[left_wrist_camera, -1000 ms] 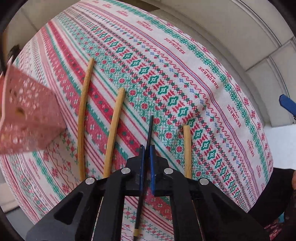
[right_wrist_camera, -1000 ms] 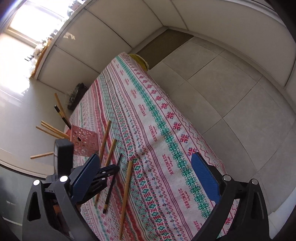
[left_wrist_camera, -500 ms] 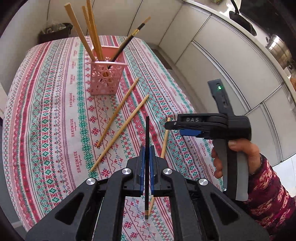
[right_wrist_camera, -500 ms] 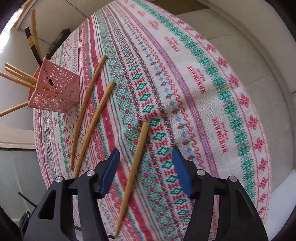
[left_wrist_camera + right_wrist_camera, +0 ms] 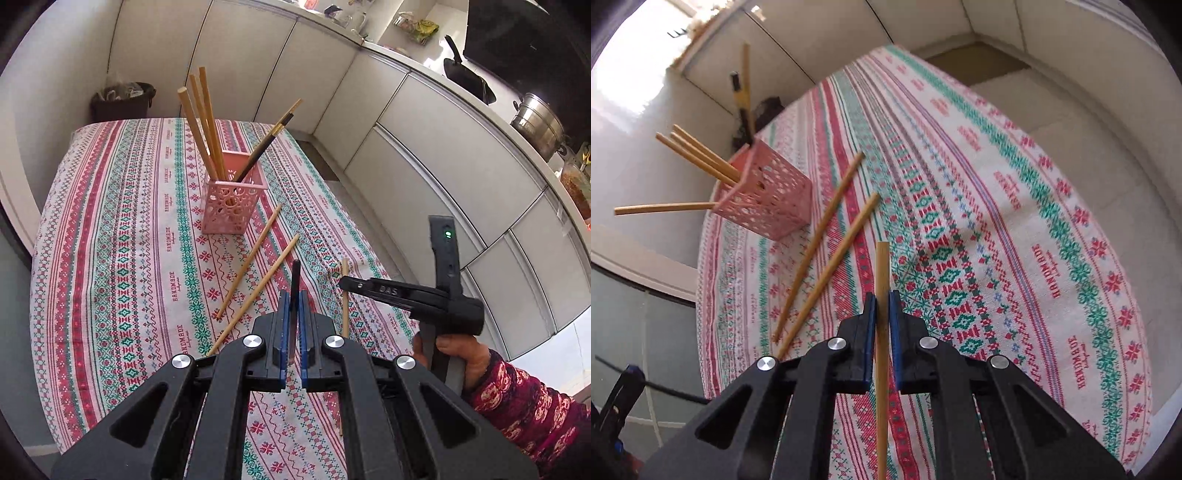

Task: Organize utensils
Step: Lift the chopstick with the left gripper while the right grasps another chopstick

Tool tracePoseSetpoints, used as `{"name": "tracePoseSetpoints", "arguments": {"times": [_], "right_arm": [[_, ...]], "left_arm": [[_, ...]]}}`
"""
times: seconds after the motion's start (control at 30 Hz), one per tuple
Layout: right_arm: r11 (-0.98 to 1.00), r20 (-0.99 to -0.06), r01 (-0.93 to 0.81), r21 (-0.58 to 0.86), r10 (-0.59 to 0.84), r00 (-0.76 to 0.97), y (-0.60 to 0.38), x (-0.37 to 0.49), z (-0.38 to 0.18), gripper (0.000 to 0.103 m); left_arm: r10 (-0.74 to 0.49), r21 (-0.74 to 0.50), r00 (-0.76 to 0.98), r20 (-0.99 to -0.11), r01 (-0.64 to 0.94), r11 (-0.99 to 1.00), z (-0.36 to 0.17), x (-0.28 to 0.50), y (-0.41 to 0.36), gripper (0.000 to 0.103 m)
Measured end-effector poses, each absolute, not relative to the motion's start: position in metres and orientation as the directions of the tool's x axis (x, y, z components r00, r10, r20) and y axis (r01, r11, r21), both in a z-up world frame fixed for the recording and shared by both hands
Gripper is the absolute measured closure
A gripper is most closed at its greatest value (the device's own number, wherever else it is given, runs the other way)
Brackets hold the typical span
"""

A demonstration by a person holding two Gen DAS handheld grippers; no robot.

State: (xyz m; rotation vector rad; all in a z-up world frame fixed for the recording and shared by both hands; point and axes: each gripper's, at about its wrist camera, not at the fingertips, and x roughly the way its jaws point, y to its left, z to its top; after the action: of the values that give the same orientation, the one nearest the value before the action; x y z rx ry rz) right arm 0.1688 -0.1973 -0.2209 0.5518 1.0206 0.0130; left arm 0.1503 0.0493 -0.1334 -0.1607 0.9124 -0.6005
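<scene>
**Chopsticks: one in each gripper, two loose on the cloth**

Chopsticks are split up like this. Left gripper (image 5: 291,325) has its blue pads clamped tight on a dark chopstick (image 5: 294,280), which pokes straight out toward 12 o'clock past the fingertips. Right gripper (image 5: 882,314) is pinched on a bamboo chopstick (image 5: 882,277), also pointing at 12 and running back down between the arms out of the bottom of the view. In the left view that same stick (image 5: 345,295) looks roughly upright under the right gripper (image 5: 354,286), though I can't tell if its lower end touches the cloth.

Two more loose bamboo chopsticks (image 5: 827,236) lie side by side on the patterned tablecloth (image 5: 1015,221), slanting toward 1 o'clock, near each other but apart. In the left view that pair (image 5: 258,280) sits between the left gripper and the holder.

Pink lattice holder (image 5: 232,199) stands at about 11 o'clock from the left gripper, holding several bamboo sticks (image 5: 201,122) plus one dark one (image 5: 266,144) leaning toward 1. From the right wrist the holder (image 5: 764,199) is at about 10 o'clock.
</scene>
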Motion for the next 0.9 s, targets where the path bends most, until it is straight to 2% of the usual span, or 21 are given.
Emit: {"name": "tracePoseSetpoints", "arguments": {"times": [0.3, 0.6, 0.9], "right_arm": [[0.91, -0.604, 0.033, 0.414, 0.247, 0.758, -0.197, 0.116, -0.13, 0.095], [0.912, -0.505, -0.014, 0.409, 0.239, 0.83, -0.205, 0.103, -0.086, 0.095], [0.92, -0.387, -0.058, 0.387, 0.219, 0.896, -0.204, 0.137, -0.028, 0.095]], "left_arm": [[-0.561, -0.345, 0.54, -0.627, 0.453, 0.822, -0.099, 0.128, 0.037, 0.099], [-0.535, -0.328, 0.628, -0.566, 0.424, 0.844, -0.071, 0.132, 0.039, 0.099], [-0.461, -0.269, 0.755, -0.467, 0.375, 0.887, -0.009, 0.16, 0.04, 0.099]]}}
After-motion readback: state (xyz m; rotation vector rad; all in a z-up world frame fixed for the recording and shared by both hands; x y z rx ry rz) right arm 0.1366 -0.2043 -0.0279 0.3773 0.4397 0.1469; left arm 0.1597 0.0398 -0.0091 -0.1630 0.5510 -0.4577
